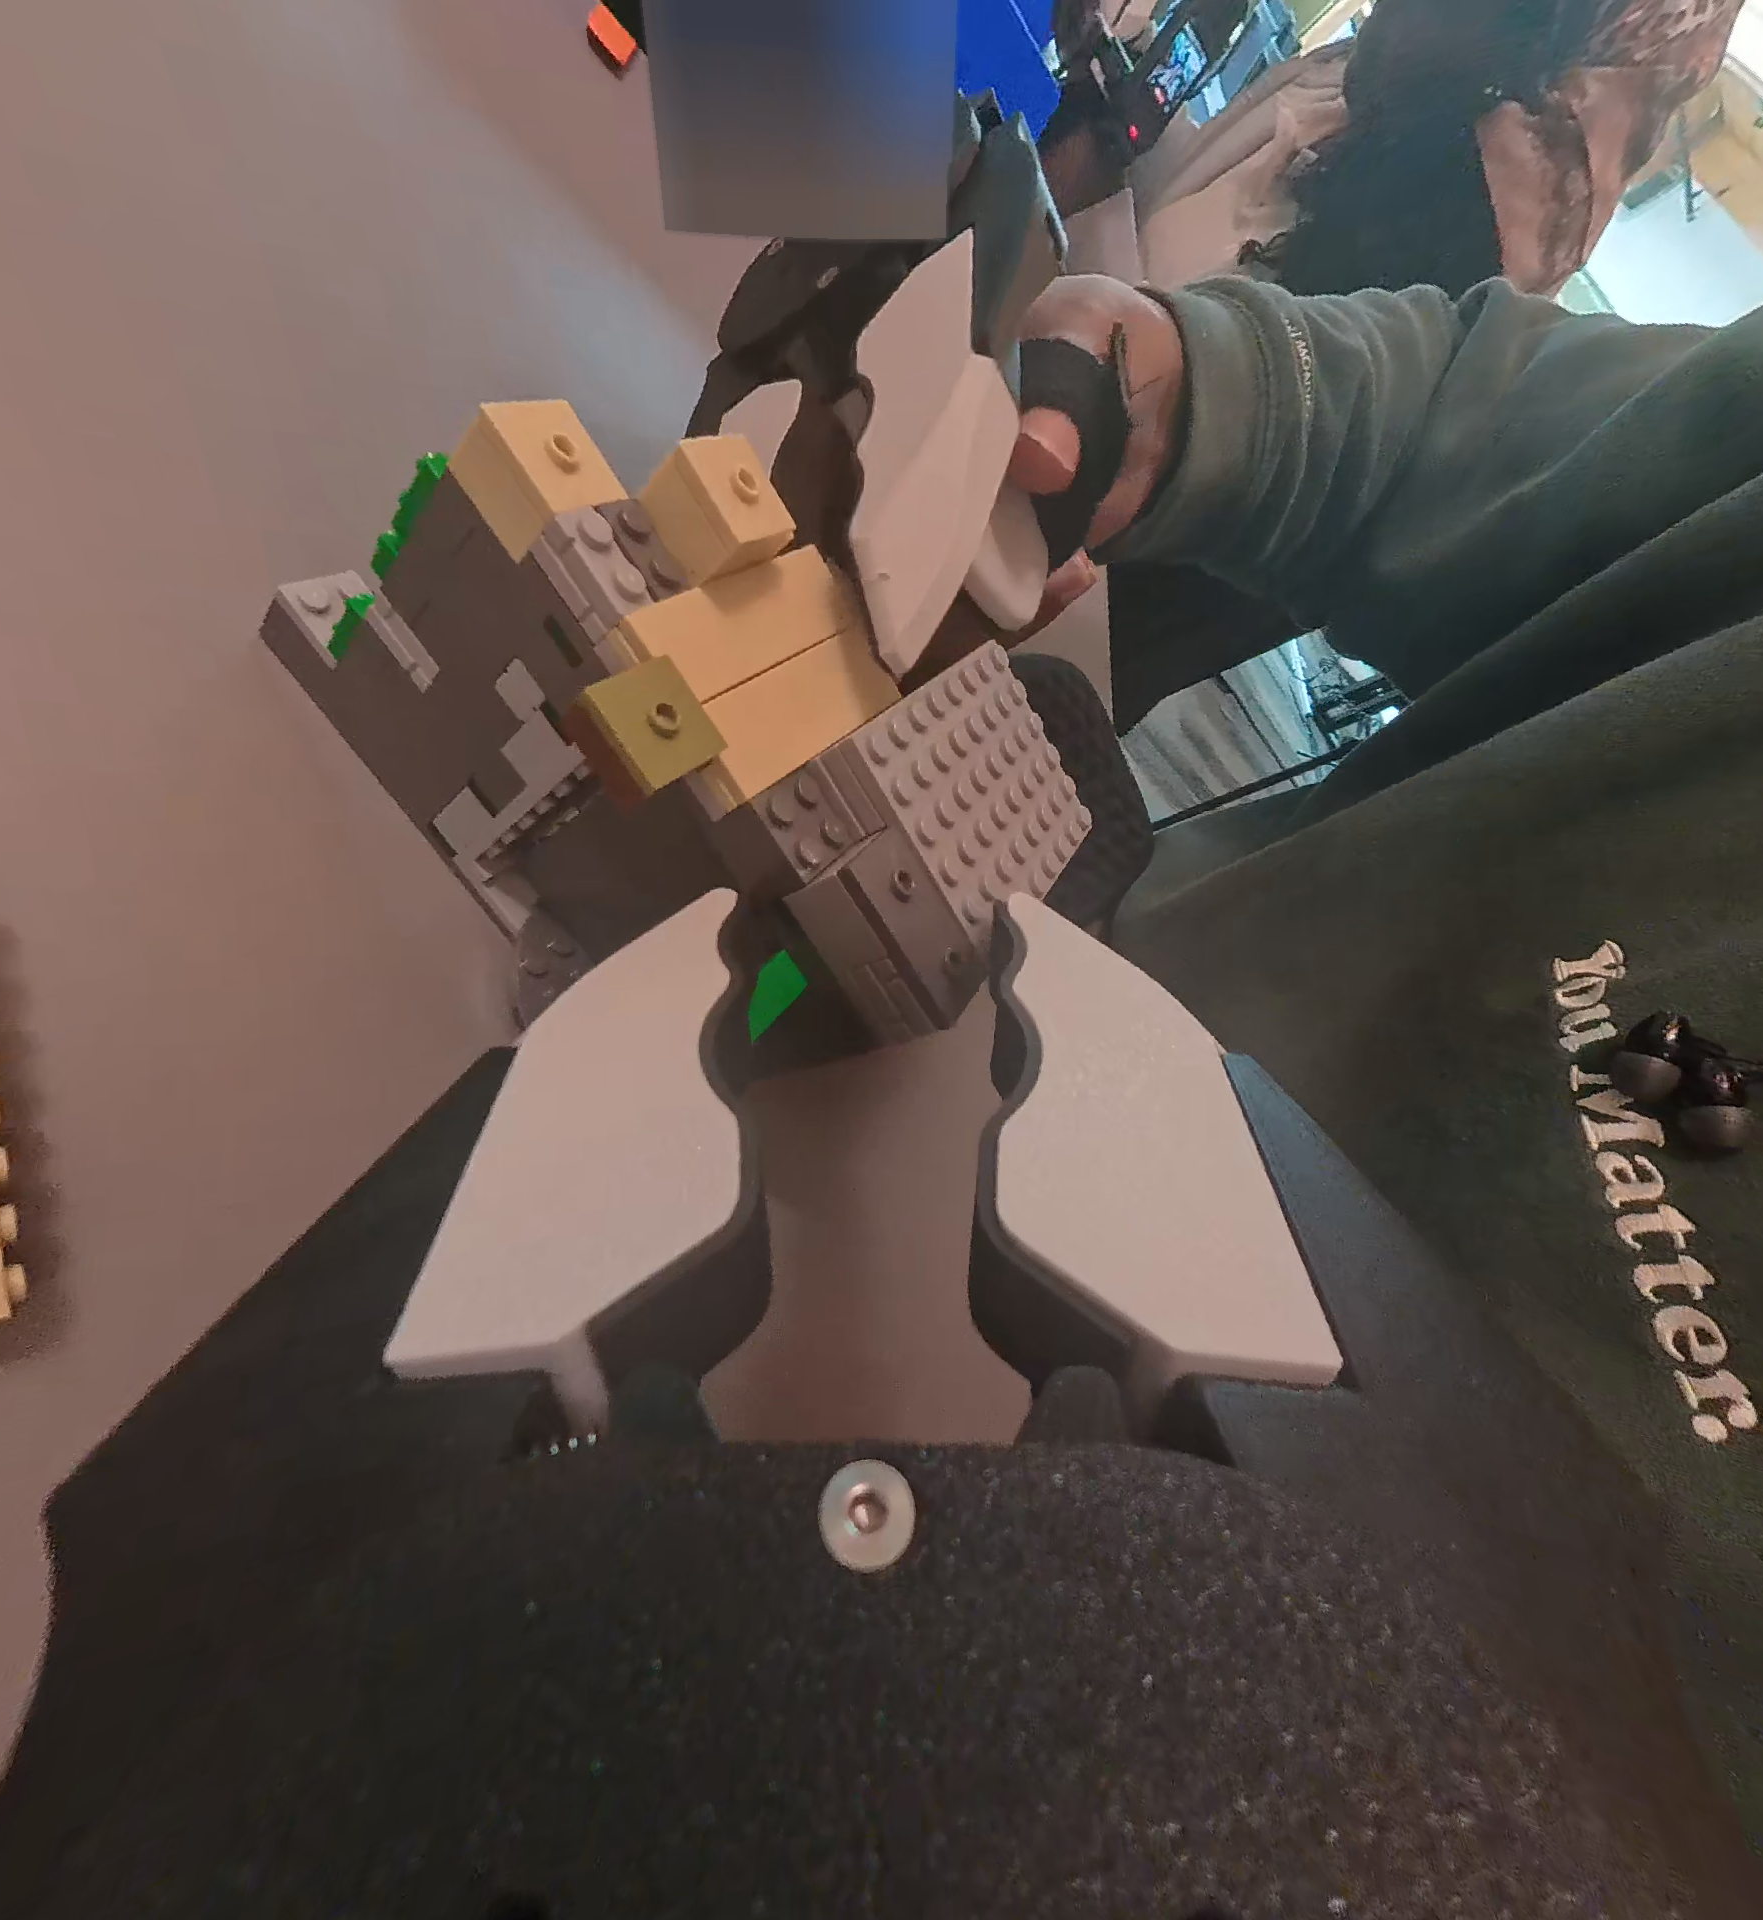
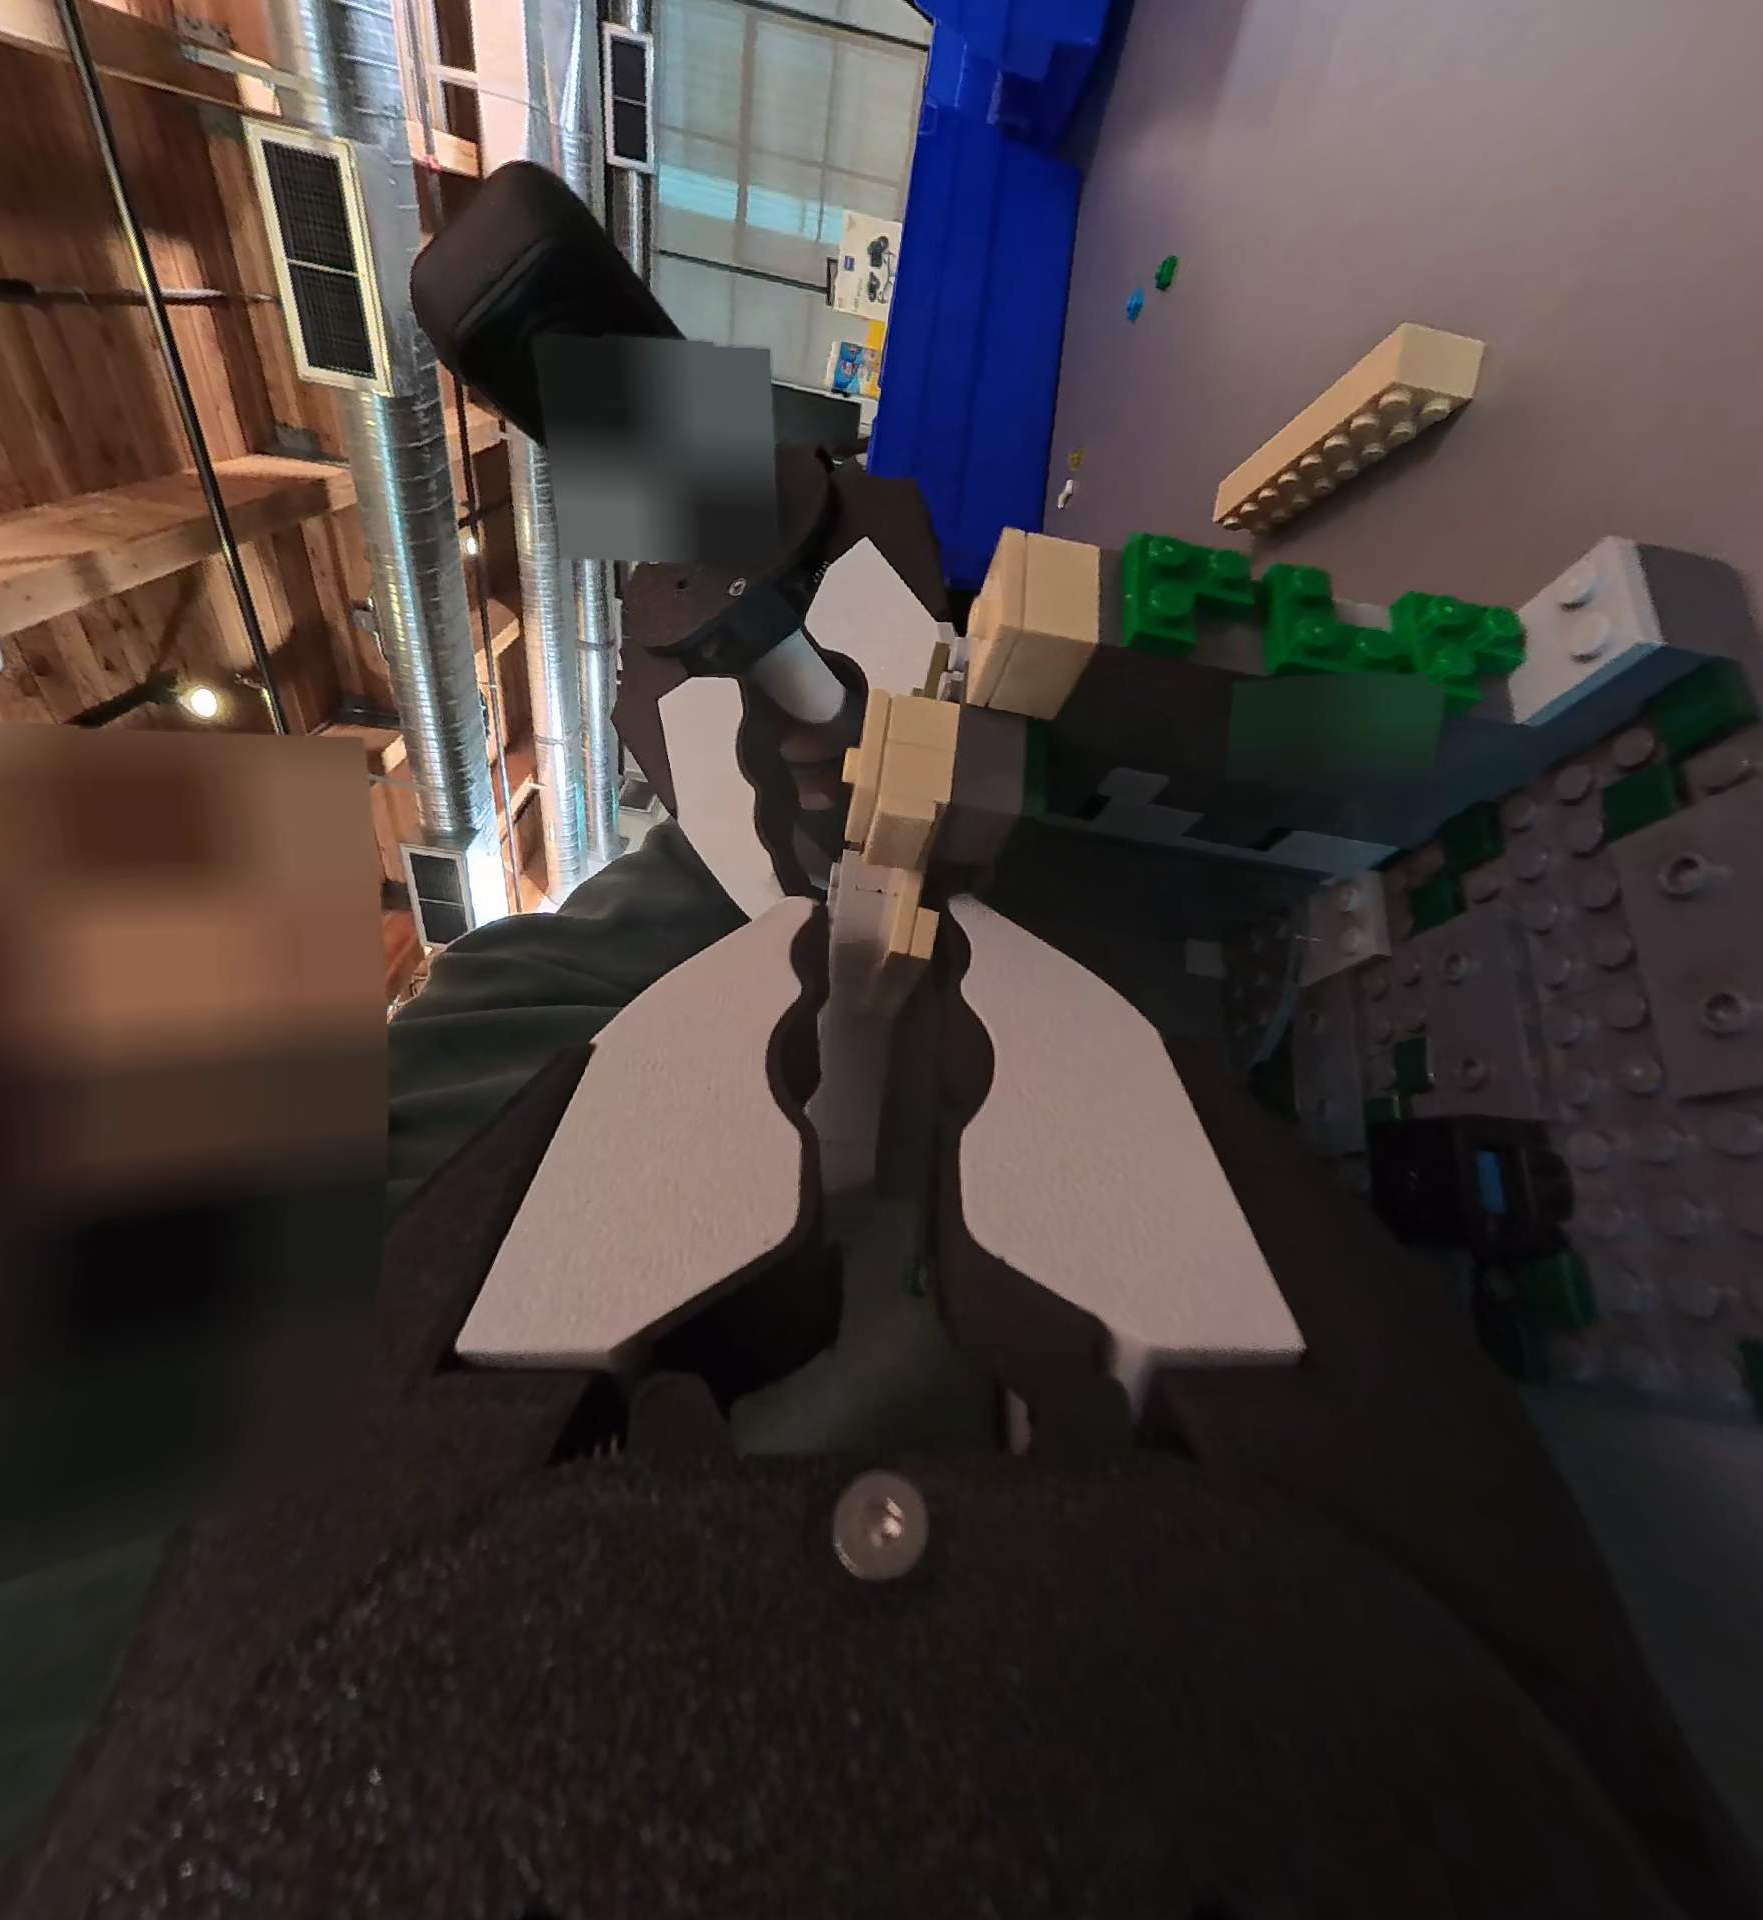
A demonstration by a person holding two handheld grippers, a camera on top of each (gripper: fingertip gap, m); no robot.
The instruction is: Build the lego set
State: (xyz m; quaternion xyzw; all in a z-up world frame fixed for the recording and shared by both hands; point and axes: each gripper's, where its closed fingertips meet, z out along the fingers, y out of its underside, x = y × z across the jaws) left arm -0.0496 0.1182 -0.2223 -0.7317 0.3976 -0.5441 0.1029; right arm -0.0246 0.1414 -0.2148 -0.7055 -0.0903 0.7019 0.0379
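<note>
Brick model — grey, tan, green — clamped by left gripper and right gripper.

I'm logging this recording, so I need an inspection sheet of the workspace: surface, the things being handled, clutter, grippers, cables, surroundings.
Surface: plain grey tabletop.
Handled things: grey, tan and green brick model on a studded grey baseplate.
Clutter: loose tan brick; small green piece; orange piece.
Grippers: left gripper straddles the model's grey block, contact unclear; right gripper has its fingers closed on a grey and tan piece of the model.
Cables: black earbuds on the person's dark green sweatshirt.
Surroundings: blue bin, metal ducts, wooden wall.
</note>
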